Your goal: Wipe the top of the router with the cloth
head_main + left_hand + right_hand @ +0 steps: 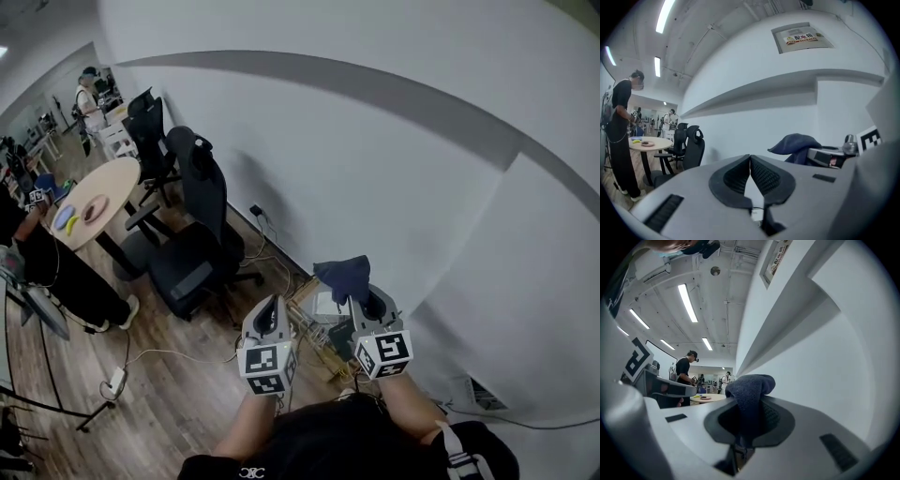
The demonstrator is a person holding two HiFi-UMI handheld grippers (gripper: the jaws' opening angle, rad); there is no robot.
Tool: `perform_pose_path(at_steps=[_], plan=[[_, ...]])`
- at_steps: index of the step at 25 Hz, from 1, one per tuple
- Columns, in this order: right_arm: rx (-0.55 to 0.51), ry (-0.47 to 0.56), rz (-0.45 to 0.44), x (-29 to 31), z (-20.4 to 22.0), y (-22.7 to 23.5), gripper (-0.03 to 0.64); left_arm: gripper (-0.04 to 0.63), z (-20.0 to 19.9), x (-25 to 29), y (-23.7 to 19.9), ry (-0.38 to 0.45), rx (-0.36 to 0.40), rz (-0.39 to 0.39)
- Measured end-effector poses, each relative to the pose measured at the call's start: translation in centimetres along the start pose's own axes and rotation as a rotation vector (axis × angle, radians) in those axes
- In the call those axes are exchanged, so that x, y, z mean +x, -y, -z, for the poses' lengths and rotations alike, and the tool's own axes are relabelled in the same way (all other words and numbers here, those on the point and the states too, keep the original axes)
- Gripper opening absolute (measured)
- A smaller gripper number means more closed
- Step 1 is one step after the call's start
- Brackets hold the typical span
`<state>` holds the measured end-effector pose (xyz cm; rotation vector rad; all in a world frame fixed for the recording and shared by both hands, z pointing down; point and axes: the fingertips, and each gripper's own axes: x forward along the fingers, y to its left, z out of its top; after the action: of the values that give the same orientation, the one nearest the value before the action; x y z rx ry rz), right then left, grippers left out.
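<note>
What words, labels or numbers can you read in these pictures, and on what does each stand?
Wall sign: printed characters, too blurred to read.
Marker cubes: square patterns only, no words.
Shirt emblem: too small to read.
Cloth: no print visible.
</note>
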<state>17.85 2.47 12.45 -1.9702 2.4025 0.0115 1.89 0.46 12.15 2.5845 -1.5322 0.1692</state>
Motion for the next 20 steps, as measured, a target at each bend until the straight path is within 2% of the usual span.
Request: perform_pose_path(at_steps=[3, 9, 20], plan=[[0.005, -0.003, -0.015, -0.5, 0.0, -0.9, 0.028, 0.003, 0.3, -0.8, -0.6, -0.014, -0.035, -0.010], [0.008, -0.022, -0.011, -1.3, 1.4, -1.9, 0.028, 0.003, 1.8, -2.3, -1.4, -0.014, -0.029, -0.037], [0.017, -0.037, -0.044, -2.3, 2.4, -3.5, 0.028, 0.002, 3.7, -2.8, -0.6, -0.047, -0.029, -0.024]])
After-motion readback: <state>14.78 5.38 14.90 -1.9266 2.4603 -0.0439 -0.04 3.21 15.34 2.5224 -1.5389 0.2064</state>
